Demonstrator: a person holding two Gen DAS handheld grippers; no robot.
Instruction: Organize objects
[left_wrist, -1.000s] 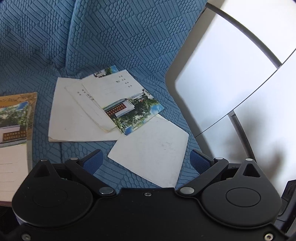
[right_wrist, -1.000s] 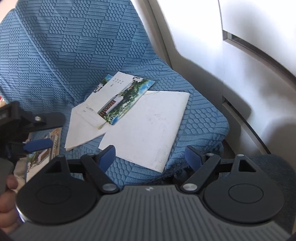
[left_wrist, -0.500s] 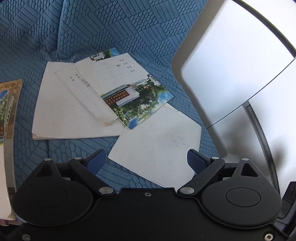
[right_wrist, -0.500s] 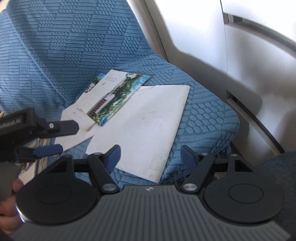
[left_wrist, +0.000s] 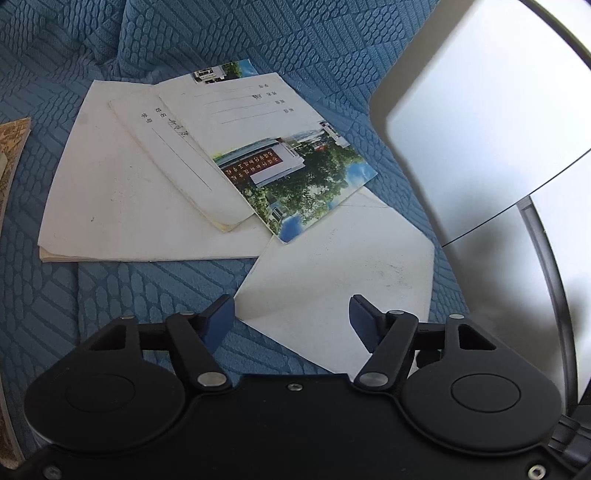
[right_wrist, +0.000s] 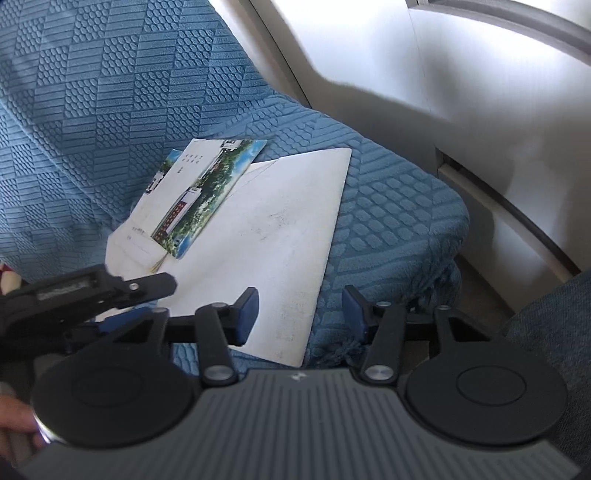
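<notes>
Loose papers lie on a blue textured seat cover (left_wrist: 155, 295). A photo-cover booklet (left_wrist: 295, 173) rests on a small white booklet (left_wrist: 173, 162), which rests on a larger white one (left_wrist: 110, 206). A big white sheet (left_wrist: 332, 280) lies nearest. My left gripper (left_wrist: 291, 314) hovers low over that sheet's near edge with its jaws closing. The sheet lies flat under the gap and the pads do not press on it. In the right wrist view my right gripper (right_wrist: 300, 306) is closing over the white sheet's (right_wrist: 266, 236) near corner without gripping it. The left gripper (right_wrist: 147, 301) reaches in from the left.
Another booklet (left_wrist: 11, 155) with a tan cover lies at the far left. A pale wall panel (left_wrist: 480, 129) rises close on the right. The seat's rounded edge (right_wrist: 424, 236) drops off to the right. A hand (right_wrist: 18, 424) shows at the lower left.
Both grippers have come down closer to the papers, and both pairs of jaws have narrowed. The left gripper has pushed further into the right wrist view.
</notes>
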